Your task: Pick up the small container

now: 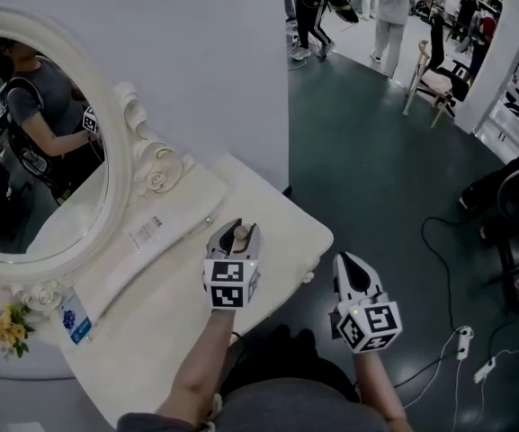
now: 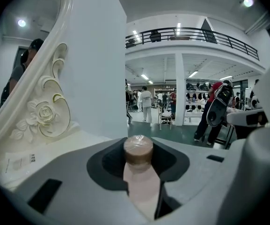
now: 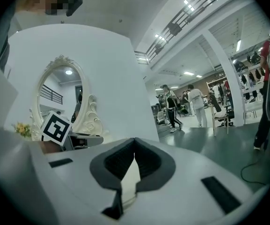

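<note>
**Left hand.** Your left hand-held gripper [image 1: 234,238] is clamped on the small container [image 2: 138,150], over the glossy cream surface [image 1: 281,219]. The container is a slim, pale pink bottle with a rounded brown cap under shiny wrap. Whether it has cleared the surface cannot be told.

**Right hand.** Your right hand-held gripper [image 3: 135,148] is empty, its jaws together.

**Risk.** The bottle's smooth, round body could pivot or slide between the dark pads if your squeeze eases. A swing to your left could knock it against the carved mirror frame [image 1: 156,174].
</note>
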The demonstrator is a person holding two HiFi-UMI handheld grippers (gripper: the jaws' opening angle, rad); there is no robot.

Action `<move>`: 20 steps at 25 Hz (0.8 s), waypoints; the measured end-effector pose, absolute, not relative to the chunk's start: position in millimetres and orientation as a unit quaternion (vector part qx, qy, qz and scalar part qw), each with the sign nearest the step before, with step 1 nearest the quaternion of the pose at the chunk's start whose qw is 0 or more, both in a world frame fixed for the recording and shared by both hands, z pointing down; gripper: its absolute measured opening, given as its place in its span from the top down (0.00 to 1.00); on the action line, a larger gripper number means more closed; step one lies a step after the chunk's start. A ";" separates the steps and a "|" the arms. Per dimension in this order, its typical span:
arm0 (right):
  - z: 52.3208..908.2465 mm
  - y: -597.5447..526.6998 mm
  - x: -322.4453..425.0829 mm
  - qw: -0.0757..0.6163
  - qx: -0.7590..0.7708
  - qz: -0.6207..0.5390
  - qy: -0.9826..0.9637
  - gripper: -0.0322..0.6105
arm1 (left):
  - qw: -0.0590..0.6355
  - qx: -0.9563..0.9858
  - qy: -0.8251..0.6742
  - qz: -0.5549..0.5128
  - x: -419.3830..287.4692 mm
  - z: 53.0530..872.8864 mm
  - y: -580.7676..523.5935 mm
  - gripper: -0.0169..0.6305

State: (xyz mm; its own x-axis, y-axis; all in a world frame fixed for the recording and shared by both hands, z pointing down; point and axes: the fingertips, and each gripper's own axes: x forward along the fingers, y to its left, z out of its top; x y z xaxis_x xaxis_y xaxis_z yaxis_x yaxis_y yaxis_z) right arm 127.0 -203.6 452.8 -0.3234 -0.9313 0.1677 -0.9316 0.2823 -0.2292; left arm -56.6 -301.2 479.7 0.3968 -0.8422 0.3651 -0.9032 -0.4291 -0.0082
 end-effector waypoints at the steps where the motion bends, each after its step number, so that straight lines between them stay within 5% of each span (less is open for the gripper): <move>1: 451.3 -205.0 127.7 0.000 0.579 0.142 -0.803 0.94 | 0.094 0.830 -0.526 0.157 -55.8 475.7 -301.1 0.77; 20: 438.5 -233.4 135.7 -0.007 0.536 0.126 -0.835 0.94 | 0.080 0.822 -0.549 0.132 -55.9 426.7 -286.0 0.77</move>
State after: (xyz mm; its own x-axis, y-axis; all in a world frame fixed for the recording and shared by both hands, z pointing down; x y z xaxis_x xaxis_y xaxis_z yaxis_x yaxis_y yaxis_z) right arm 135.7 -233.4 438.5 -0.4252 -0.8967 0.1228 -0.8931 0.3937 -0.2175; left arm -55.9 -286.0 426.7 0.3633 -0.8805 0.3044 -0.9228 -0.3851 -0.0125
